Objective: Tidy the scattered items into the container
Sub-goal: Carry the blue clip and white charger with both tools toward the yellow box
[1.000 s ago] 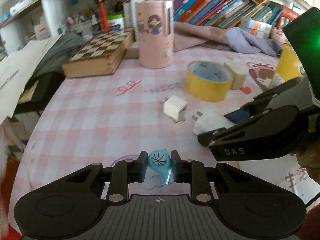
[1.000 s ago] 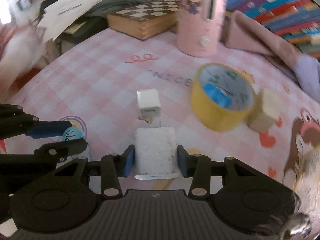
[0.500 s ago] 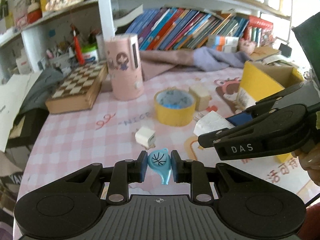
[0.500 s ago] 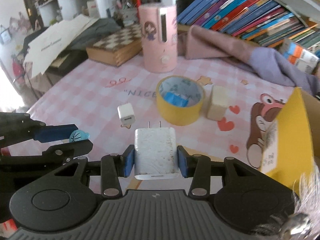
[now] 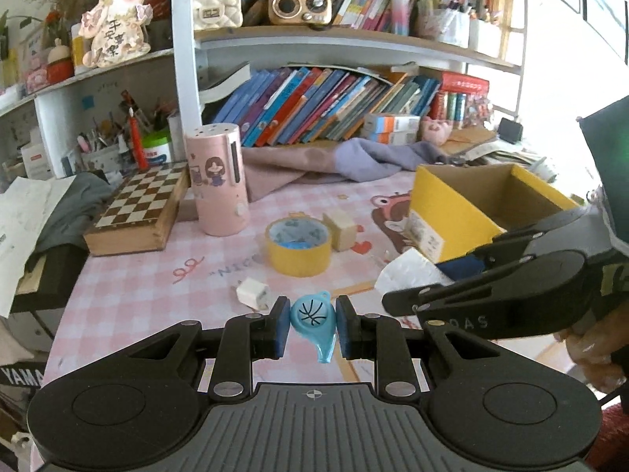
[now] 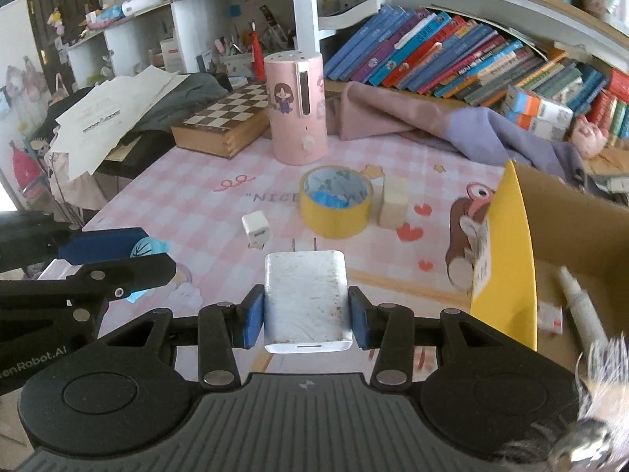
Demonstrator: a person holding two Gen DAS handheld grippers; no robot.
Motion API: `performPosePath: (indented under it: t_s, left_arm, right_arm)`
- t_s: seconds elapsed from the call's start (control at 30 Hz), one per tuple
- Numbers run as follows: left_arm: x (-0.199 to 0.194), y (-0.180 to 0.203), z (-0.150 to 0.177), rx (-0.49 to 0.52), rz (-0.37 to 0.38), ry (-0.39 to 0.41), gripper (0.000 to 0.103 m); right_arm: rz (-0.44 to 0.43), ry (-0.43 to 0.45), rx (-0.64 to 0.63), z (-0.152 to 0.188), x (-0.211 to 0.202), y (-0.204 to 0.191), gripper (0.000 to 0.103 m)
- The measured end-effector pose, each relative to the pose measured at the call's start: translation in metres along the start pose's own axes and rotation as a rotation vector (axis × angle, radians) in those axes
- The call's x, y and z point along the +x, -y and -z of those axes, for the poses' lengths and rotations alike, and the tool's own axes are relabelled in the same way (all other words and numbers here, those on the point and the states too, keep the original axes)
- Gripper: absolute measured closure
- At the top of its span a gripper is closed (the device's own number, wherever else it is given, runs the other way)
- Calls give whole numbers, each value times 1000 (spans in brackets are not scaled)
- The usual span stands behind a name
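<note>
Behind your work area you have a tall pink cylindrical canister with a cartoon girl [image 5: 218,183] standing beside a wooden chessboard box [image 5: 139,206], a crumpled pink-and-lavender cloth [image 6: 444,124] lying before a leaning row of colourful books [image 5: 314,106], and a gold retro radio [image 5: 300,6] on the shelf above.

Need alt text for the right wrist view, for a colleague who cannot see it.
The right gripper holds a white charger above the pink checked table, with the yellow cardboard box open to its right. Ahead lie a small white plug, a yellow tape roll and a beige block.
</note>
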State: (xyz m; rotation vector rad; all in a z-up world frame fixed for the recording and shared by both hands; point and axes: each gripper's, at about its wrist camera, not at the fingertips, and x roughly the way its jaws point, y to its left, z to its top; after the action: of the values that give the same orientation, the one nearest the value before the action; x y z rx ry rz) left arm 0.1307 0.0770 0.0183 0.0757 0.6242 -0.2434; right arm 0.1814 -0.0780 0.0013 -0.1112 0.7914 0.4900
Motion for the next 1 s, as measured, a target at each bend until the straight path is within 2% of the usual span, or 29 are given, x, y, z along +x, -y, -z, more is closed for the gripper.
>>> performPosePath:
  t_s: [0.47,1.0]
  left_arm:
    - [-42,27,32,8,57,-15,80]
    - [-56,67,54,87,180,-47,80]
  right_arm:
    - [29,-10,69,53,-50,-13,62]
    - [115,-39,179,108,-88,-3,62]
